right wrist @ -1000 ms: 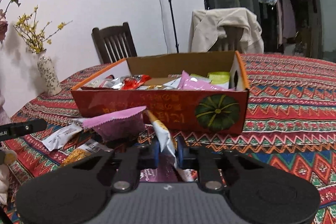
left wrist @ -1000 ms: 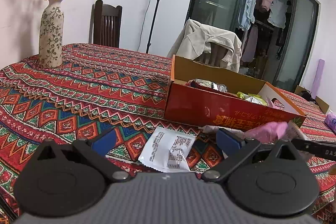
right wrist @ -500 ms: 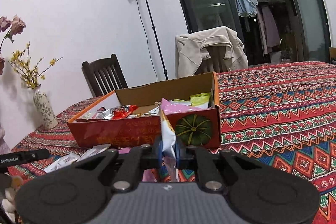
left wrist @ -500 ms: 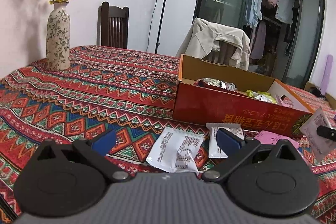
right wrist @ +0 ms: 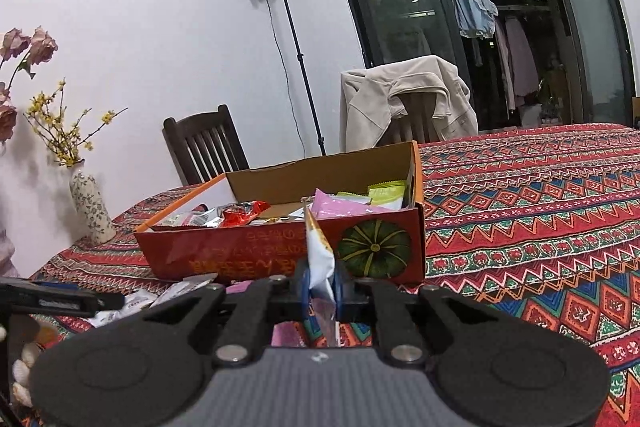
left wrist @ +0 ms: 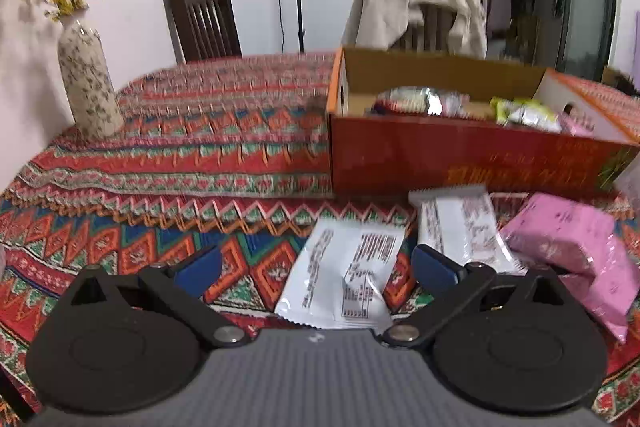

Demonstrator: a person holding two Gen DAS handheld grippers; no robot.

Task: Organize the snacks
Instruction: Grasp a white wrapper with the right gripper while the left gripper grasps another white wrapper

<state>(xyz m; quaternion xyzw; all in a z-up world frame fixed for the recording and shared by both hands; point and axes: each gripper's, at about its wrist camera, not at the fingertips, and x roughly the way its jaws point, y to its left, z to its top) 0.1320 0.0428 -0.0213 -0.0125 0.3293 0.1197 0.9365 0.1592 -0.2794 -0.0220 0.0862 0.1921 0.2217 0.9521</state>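
A red cardboard box (left wrist: 460, 155) (right wrist: 280, 247) with several snack packs inside stands on the patterned tablecloth. In front of it lie a white packet (left wrist: 344, 279), a second white packet (left wrist: 460, 223) and a pink packet (left wrist: 576, 243). My left gripper (left wrist: 316, 267) hovers open just above the first white packet, which shows between its blue fingers. My right gripper (right wrist: 320, 285) is shut on a thin white and orange snack packet (right wrist: 318, 251), held upright in front of the box's pumpkin picture. The left gripper's arm (right wrist: 60, 299) shows at the right wrist view's left edge.
A flowered vase (left wrist: 88, 87) with yellow blossoms stands at the table's far left. A dark wooden chair (left wrist: 200, 19) and a chair draped with a beige jacket (left wrist: 416, 7) stand behind the table. A lamp stand (right wrist: 296, 59) rises by the wall.
The left gripper swung right and tilted down, bringing the second white packet and the pink packet into view. The right gripper lifted the thin packet off the table to box height.
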